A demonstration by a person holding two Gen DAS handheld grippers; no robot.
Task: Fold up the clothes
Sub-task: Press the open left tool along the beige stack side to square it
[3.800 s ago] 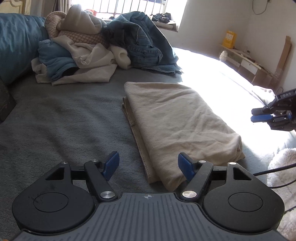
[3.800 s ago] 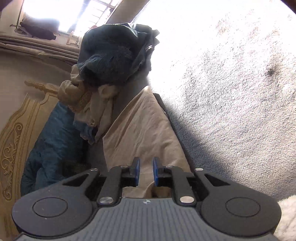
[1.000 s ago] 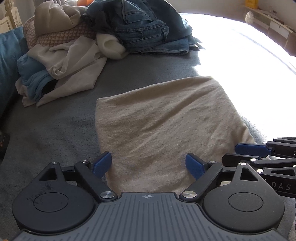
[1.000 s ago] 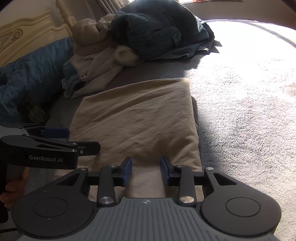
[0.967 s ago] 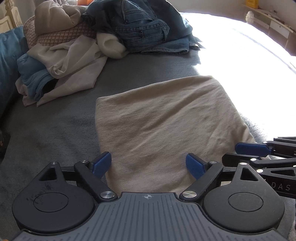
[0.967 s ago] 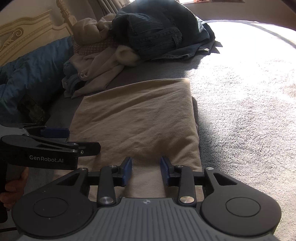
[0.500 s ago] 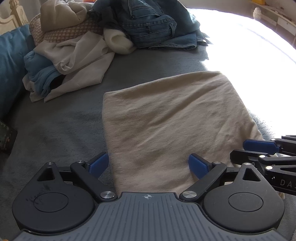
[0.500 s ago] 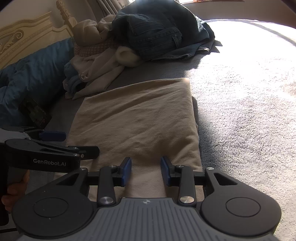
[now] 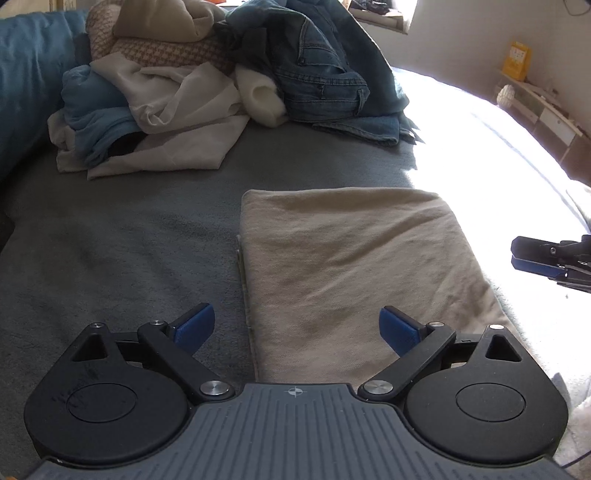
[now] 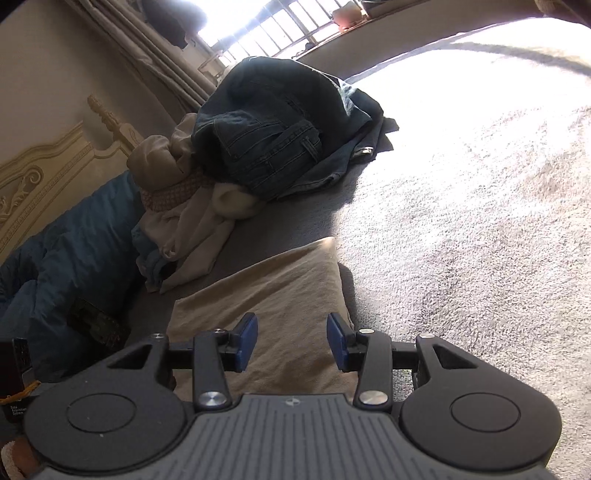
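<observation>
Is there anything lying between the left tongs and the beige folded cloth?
Nothing visible. The left tongs hang open right over the near edge of the beige cloth, with only grey blanket beside it. The clothes pile lies well beyond the cloth, not in the way.

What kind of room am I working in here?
Most likely a bedroom: the grey blanket looks like a bed surface, a carved headboard stands behind the blue duvet, and a barred window lights it.

No readable text shows in either view (small white print on a black device [image 10: 14, 413] is too blurred).
</observation>
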